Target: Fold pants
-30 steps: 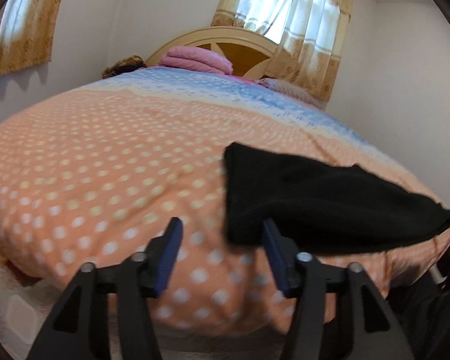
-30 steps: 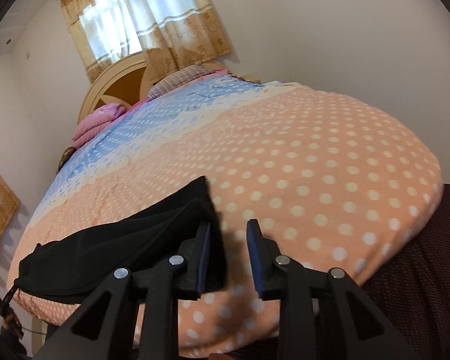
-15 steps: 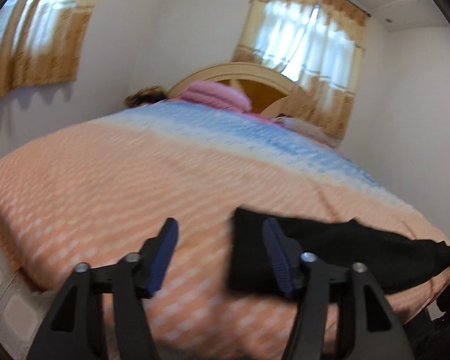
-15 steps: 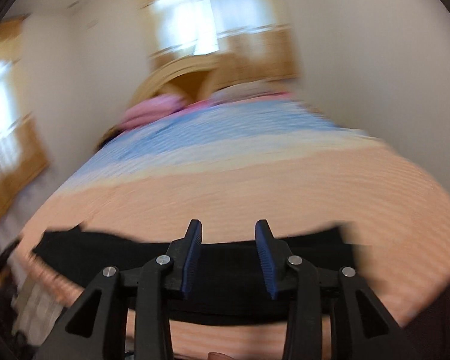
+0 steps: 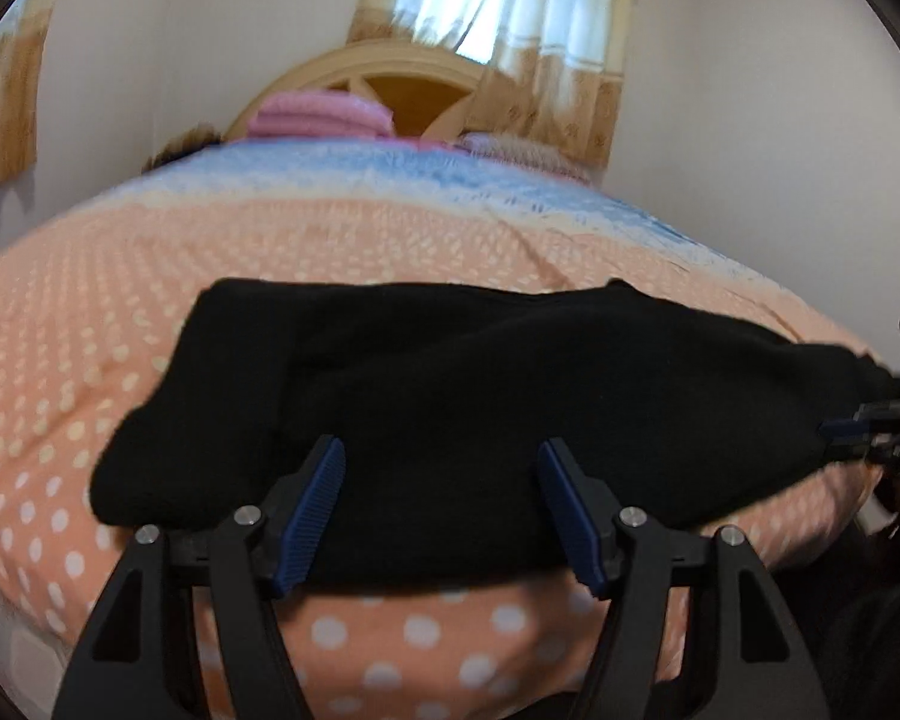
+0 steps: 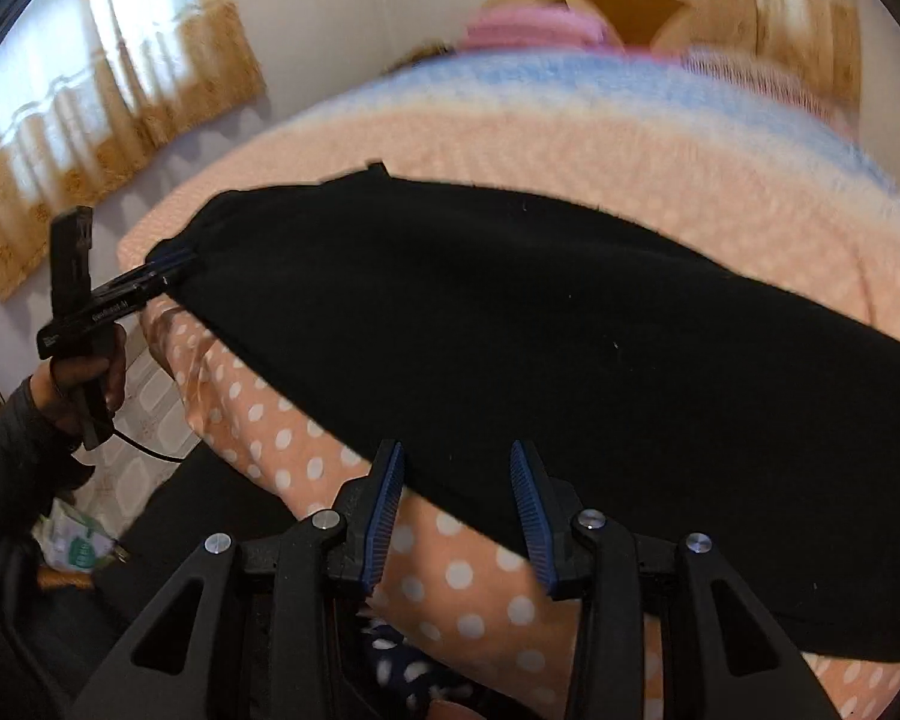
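Both tongs gape at pants (image 5: 510,384) near bed (image 5: 120,324) edge.

Pants (image 5: 480,396) on bed (image 5: 90,312), near edge

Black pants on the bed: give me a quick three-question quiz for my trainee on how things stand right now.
1. True or false: the left gripper is shut on the black pants.
2. What do the black pants lie on? A) a wooden table B) the polka-dot bedspread C) a chair seat
3. Fill in: in the right wrist view, the right gripper has its jaws ____, with the near edge of the pants just beyond them.

Key: 1 false, its jaws stand apart with nothing pinched. 2 B. 3 open.
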